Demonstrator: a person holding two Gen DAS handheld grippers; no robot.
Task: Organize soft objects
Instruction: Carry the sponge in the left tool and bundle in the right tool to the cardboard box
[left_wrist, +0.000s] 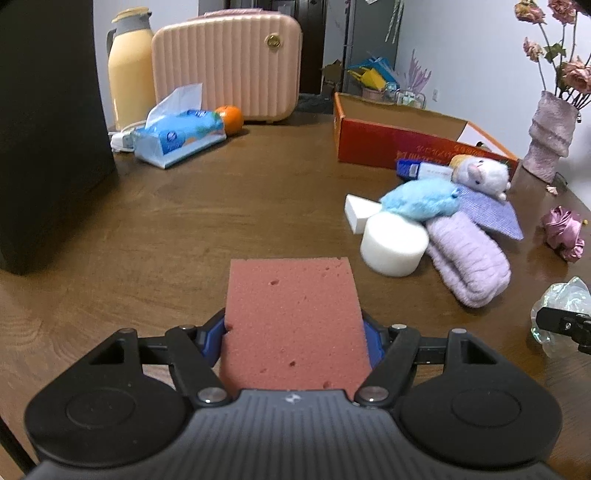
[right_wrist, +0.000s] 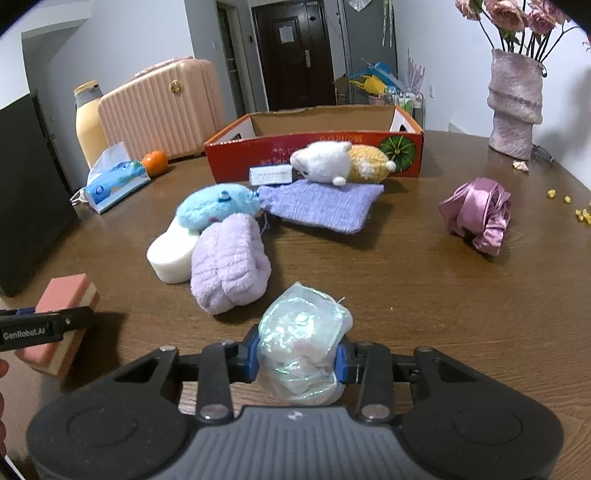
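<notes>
My left gripper (left_wrist: 294, 341) is shut on a pink sponge (left_wrist: 291, 317), held over the brown table; it also shows in the right wrist view (right_wrist: 66, 295). My right gripper (right_wrist: 297, 360) is shut on an iridescent plastic ball (right_wrist: 303, 343), seen at the right edge of the left wrist view (left_wrist: 561, 306). Ahead lie a lilac fluffy roll (right_wrist: 229, 258), a white foam cylinder (right_wrist: 170, 254), a blue plush (right_wrist: 218, 206), a purple knitted cloth (right_wrist: 325, 205) and a white and yellow plush (right_wrist: 340, 162). An open red cardboard box (right_wrist: 321, 147) stands behind them.
A pink satin scrunchie (right_wrist: 480, 214) lies at right. A vase of flowers (right_wrist: 513, 103) stands at back right. A tissue pack (right_wrist: 114, 181), an orange (right_wrist: 155, 162), a pink case (right_wrist: 162, 107) and a yellow flask (right_wrist: 88, 122) are at back left. A black block (right_wrist: 26, 192) stands at left.
</notes>
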